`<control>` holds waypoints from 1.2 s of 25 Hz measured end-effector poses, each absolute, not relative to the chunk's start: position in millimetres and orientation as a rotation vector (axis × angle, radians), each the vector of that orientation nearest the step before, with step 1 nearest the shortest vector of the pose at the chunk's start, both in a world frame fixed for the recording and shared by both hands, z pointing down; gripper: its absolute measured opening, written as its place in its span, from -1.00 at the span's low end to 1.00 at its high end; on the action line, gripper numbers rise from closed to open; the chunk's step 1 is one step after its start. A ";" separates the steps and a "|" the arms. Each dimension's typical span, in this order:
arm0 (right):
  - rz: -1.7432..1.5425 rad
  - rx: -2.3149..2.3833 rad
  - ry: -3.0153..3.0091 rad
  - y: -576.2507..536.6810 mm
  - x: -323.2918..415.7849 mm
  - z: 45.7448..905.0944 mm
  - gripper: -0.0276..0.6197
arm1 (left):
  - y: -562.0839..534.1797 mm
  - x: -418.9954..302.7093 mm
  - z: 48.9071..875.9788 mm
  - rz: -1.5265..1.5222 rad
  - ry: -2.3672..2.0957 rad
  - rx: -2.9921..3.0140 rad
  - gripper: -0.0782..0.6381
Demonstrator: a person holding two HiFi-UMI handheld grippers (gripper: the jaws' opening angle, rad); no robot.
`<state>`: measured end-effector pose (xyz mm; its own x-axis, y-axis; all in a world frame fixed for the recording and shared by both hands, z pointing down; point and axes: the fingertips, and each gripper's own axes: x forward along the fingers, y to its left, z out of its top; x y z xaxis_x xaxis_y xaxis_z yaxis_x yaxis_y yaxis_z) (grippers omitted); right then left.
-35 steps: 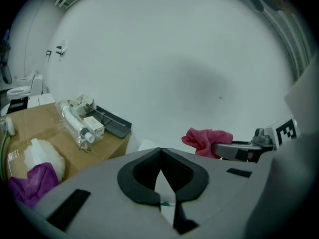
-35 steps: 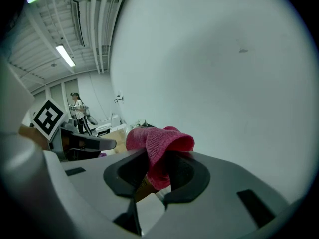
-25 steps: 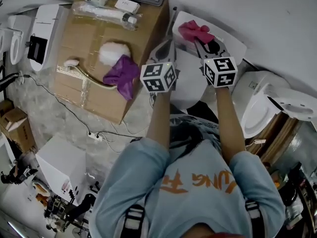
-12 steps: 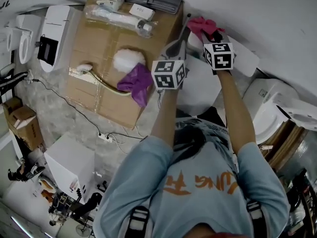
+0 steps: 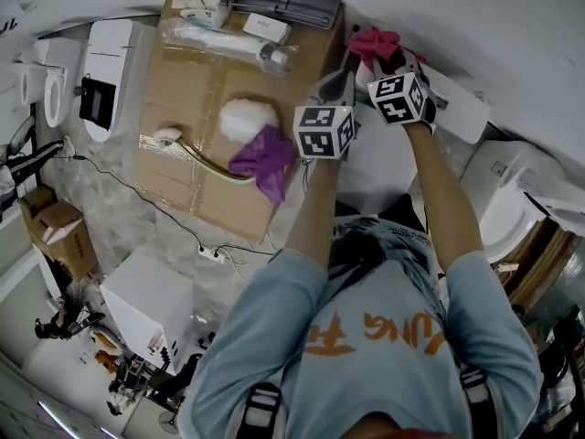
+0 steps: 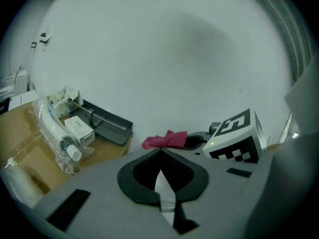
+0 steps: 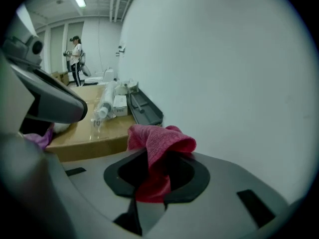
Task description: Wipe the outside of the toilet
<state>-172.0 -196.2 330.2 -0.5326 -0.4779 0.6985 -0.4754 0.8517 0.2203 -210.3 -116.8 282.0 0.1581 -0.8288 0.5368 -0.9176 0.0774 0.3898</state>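
Nearest you, both arms reach forward over the toilet (image 5: 377, 179), whose closed white lid shows between them. Your left gripper (image 5: 336, 82) is raised just left of the lid, its jaws pressed together on nothing. It seems parked there to stay clear of the working hand, and it is free to steady the lid if you need that.

Your right gripper (image 5: 388, 62) is a little farther out, pinching a pink cloth (image 5: 373, 42) whose bunched fold sticks out beyond the tips. Leaving that much fabric proud of the jaws makes sense, since the cloth and not the hard jaws should meet the porcelain. The cloth sits at the far left end of the tank (image 5: 462, 112), close to the wall (image 5: 475, 26). Whether it touches the tank cannot be told from these views. I judge you are set to work the tank's upper edge, with the bowl's sides not yet done.

To the left, a cardboard box (image 5: 183, 90) stands just beside the toilet and serves as a shelf for spare kit. A purple cloth (image 5: 265, 158) is draped at its near right edge, within easy reach, with a white fluffy pad (image 5: 249, 115) just behind it. A brush (image 5: 164, 137) lies toward the box's left edge. A wrapped tube (image 5: 219, 39) and a dark tray (image 5: 288, 0) lie along the far edge by the wall.
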 end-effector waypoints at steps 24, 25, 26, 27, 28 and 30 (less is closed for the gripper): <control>0.106 0.774 -2.178 -207.7 -84.3 334.7 -0.57 | -102.5 -156.0 282.2 0.252 -1.588 1.796 -0.71; 0.095 0.781 -2.173 -208.9 -79.2 334.2 -0.57 | -101.7 -154.0 281.3 0.254 -1.586 1.798 -0.71; 0.080 0.787 -2.168 -210.1 -73.9 333.8 -0.57 | -101.0 -152.1 280.6 0.255 -1.585 1.801 -0.71; 0.071 0.796 -2.164 -211.5 -68.1 333.5 -0.57 | -100.6 -149.9 280.2 0.256 -1.582 1.804 -0.71; 0.075 0.810 -2.162 -213.1 -61.6 333.4 -0.57 | -100.2 -147.1 280.1 0.258 -1.578 1.807 -0.71; 0.115 0.847 -2.161 -216.0 -48.3 333.3 -0.57 | -99.1 -139.9 280.2 0.261 -1.570 1.814 -0.71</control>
<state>-48.3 -216.0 333.3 -0.4600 -0.5345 0.7091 -0.6065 0.7724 0.1888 -139.9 -99.1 280.2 0.2404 -0.7818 0.5754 -0.9260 -0.0069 0.3775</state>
